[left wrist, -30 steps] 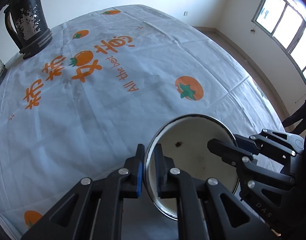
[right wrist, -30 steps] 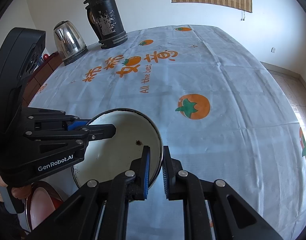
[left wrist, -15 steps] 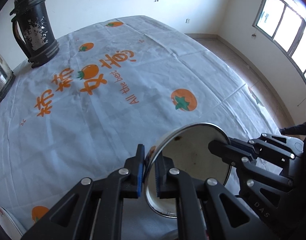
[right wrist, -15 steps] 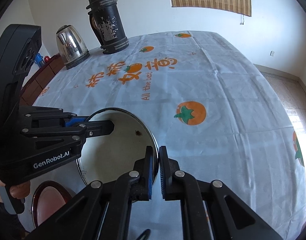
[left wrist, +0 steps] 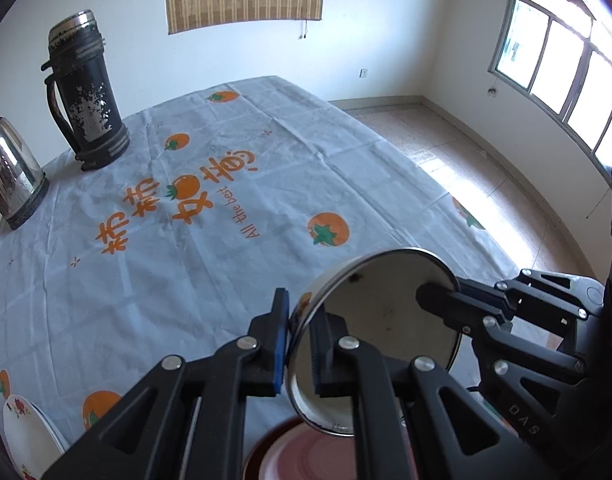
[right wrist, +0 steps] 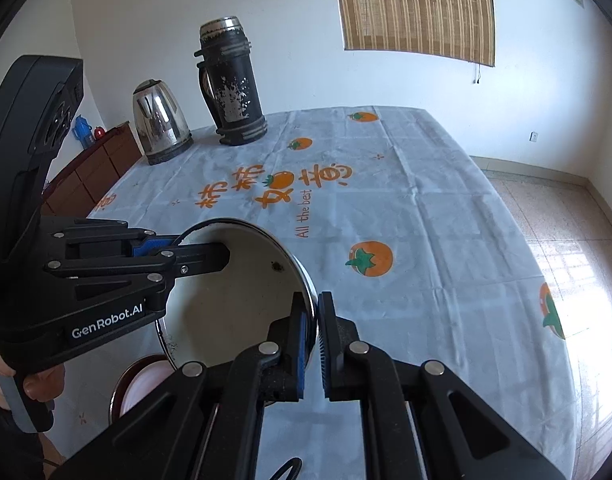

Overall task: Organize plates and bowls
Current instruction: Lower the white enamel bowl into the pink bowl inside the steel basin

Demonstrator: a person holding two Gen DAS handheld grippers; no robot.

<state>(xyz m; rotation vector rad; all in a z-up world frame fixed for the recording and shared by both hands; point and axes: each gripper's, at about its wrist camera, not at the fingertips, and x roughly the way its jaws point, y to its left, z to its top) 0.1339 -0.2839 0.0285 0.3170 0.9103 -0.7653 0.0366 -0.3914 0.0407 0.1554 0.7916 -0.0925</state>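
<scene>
A white enamel bowl (left wrist: 386, 320) with a metal rim is held in the air above the table by both grippers. My left gripper (left wrist: 299, 344) is shut on its left rim. My right gripper (right wrist: 313, 336) is shut on its right rim; the bowl's inside (right wrist: 233, 300) also shows in the right wrist view. The bowl hangs tilted above a red-rimmed plate (left wrist: 306, 456), which shows in the right wrist view too (right wrist: 141, 384). A white flowered plate (left wrist: 25, 432) lies at the table's near left edge.
The table has a white cloth with orange fruit prints (left wrist: 209, 200). A black thermos (left wrist: 85, 96) and a steel kettle (left wrist: 9, 176) stand at the far left. A wooden cabinet (right wrist: 89, 176) is beyond the table. The floor (left wrist: 486, 168) lies to the right.
Both grippers have lifted the bowl off the table and pulled it back toward the near edge. The red-rimmed plate has come into view under it.
</scene>
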